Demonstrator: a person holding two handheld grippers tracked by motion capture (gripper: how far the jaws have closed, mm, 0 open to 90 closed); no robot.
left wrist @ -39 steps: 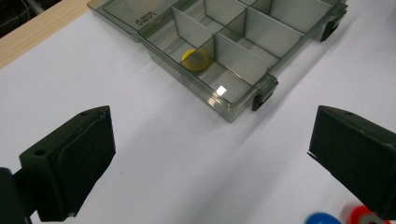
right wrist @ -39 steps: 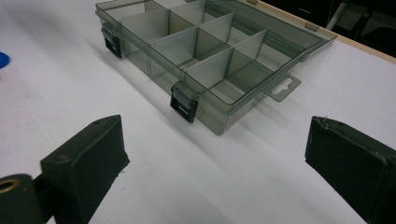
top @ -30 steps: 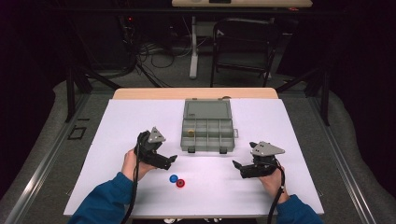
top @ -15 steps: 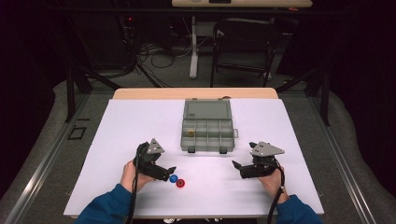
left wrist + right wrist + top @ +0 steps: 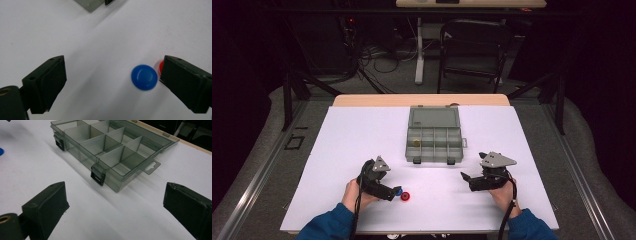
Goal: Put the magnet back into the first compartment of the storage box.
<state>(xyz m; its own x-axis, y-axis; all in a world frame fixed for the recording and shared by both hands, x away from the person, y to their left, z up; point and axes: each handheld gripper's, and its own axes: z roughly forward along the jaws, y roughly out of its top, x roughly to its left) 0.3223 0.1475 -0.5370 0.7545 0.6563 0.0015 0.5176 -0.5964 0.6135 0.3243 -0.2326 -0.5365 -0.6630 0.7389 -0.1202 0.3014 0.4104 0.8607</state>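
Observation:
A blue button [image 5: 144, 77] lies flat on the white table between the jaws of my left gripper [image 5: 112, 82], close to the right-hand jaw and touching neither pad. A red button [image 5: 161, 66] peeks out from behind that jaw. The jaws have just been closing a little and still stand wide. From above, the left gripper [image 5: 394, 192] is low over the blue button [image 5: 398, 190], with the red button [image 5: 406, 196] just to its right. My right gripper [image 5: 465, 179] hovers open and holds nothing; its jaws [image 5: 115, 207] face the box.
A grey see-through compartment box [image 5: 433, 135] stands open mid-table, lid laid back, with a small yellowish piece [image 5: 415, 142] in a left compartment. Its front latches [image 5: 97, 175] face the right gripper. A folding chair [image 5: 472, 50] and cables lie beyond the table.
The left gripper has sunk and moved toward the table's front, onto the blue button. The right gripper has stayed where it was.

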